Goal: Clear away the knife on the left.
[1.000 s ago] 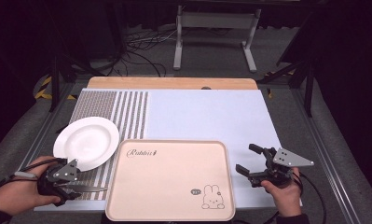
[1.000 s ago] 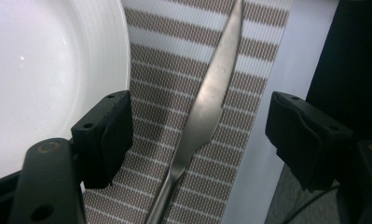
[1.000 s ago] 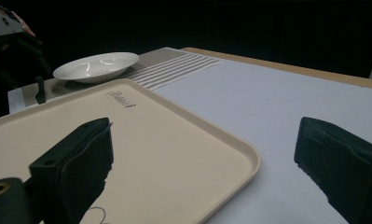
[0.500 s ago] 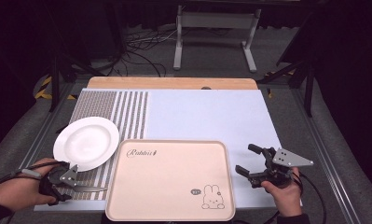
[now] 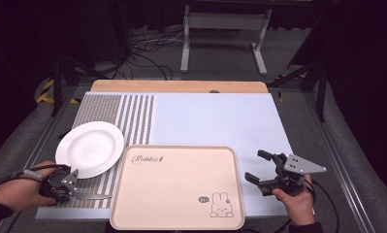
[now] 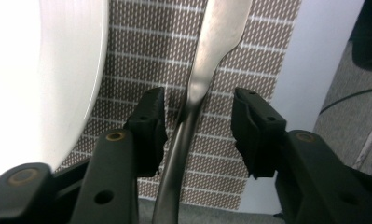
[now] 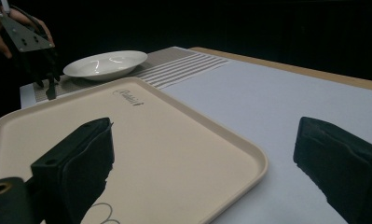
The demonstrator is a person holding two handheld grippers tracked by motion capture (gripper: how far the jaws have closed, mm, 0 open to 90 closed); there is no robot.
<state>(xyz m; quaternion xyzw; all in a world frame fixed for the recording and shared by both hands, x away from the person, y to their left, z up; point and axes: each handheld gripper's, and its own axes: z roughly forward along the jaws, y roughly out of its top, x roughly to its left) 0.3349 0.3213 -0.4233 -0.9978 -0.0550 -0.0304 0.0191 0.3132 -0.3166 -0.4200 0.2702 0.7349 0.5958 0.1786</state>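
Closing left tool point(image 6: 195, 133) now straddles the knife handle point(image 6: 193, 107), untouched.

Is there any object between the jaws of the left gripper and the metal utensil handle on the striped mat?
No. The left gripper straddles the metal utensil handle with open gaps on both sides. Its jaws have just been closing. The white plate lies beside them, not between.
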